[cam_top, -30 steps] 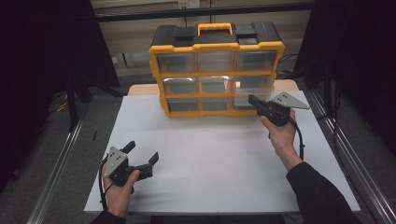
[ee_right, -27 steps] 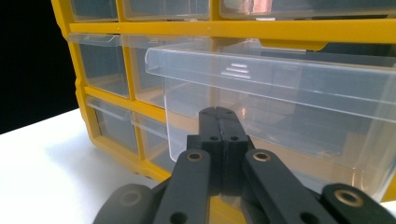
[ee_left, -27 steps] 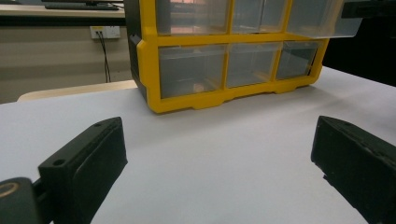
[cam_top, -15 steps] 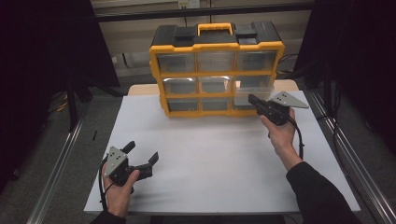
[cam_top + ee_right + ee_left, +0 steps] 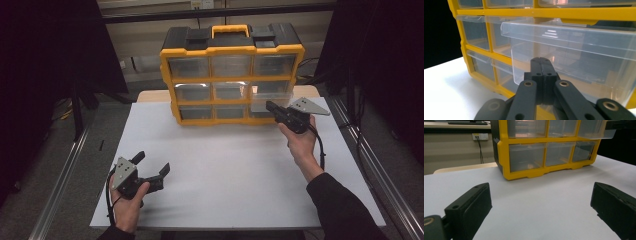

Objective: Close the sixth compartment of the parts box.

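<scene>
While right gripper (image 5: 541, 61) clamps clear drawer (image 5: 574, 50), left gripper (image 5: 150, 172) gapes idle.

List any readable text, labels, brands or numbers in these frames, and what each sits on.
None readable.
Yellow organizer: no label or brand visible on frame, handle or clear drawers.
Pulled-out clear drawer: only embossed ridges, no characters.
Left gripper and right gripper: no markings.

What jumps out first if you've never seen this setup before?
The yellow drawer cabinet with its clear drawers stands at the far edge of the white table. Its middle-right drawer is pulled partway out, and the right gripper sits shut against its front. The left gripper rests open near the table's front left.
</scene>
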`<state>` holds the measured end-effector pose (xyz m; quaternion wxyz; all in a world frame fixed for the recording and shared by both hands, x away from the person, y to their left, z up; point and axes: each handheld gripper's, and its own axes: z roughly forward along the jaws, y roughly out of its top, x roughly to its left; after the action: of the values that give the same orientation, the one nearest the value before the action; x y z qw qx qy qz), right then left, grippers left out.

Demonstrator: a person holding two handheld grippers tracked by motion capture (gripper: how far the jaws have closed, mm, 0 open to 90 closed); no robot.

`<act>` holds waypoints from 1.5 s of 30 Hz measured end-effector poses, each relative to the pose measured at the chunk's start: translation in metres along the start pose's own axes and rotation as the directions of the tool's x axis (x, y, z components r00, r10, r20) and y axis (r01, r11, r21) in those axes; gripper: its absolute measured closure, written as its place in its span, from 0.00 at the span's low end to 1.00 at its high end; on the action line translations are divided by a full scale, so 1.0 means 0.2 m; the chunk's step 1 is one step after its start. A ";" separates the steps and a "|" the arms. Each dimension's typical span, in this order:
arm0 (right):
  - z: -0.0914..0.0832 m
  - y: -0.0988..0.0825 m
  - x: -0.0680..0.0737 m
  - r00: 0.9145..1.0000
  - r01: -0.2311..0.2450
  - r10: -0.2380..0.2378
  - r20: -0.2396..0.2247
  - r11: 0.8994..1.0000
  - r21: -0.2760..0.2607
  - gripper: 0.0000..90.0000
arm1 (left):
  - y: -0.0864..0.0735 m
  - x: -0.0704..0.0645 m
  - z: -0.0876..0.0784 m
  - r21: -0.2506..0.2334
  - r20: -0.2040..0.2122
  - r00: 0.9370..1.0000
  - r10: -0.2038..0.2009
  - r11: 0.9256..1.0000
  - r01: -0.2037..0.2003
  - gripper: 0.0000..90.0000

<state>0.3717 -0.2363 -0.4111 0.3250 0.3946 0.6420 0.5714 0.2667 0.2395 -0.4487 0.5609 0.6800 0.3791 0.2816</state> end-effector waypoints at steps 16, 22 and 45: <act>0.01 0.01 -0.01 1.000 -0.010 0.010 0.007 1.000 -0.007 1.00 | 0.00 0.00 0.00 -0.008 -0.003 1.000 -0.008 1.000 0.008 0.04; 0.02 0.01 -0.02 1.000 -0.011 0.011 0.009 1.000 -0.013 1.00 | 0.00 0.00 0.00 -0.006 -0.003 1.000 -0.007 1.000 0.007 0.04; 0.05 0.01 -0.03 0.999 -0.031 0.032 0.026 0.999 -0.017 1.00 | 0.00 0.00 0.00 -0.008 0.000 1.000 -0.007 1.000 0.007 0.04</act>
<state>0.3844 -0.2365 -0.4106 0.3276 0.4093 0.6266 0.5767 0.2667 0.2393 -0.4489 0.5646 0.6762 0.3805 0.2813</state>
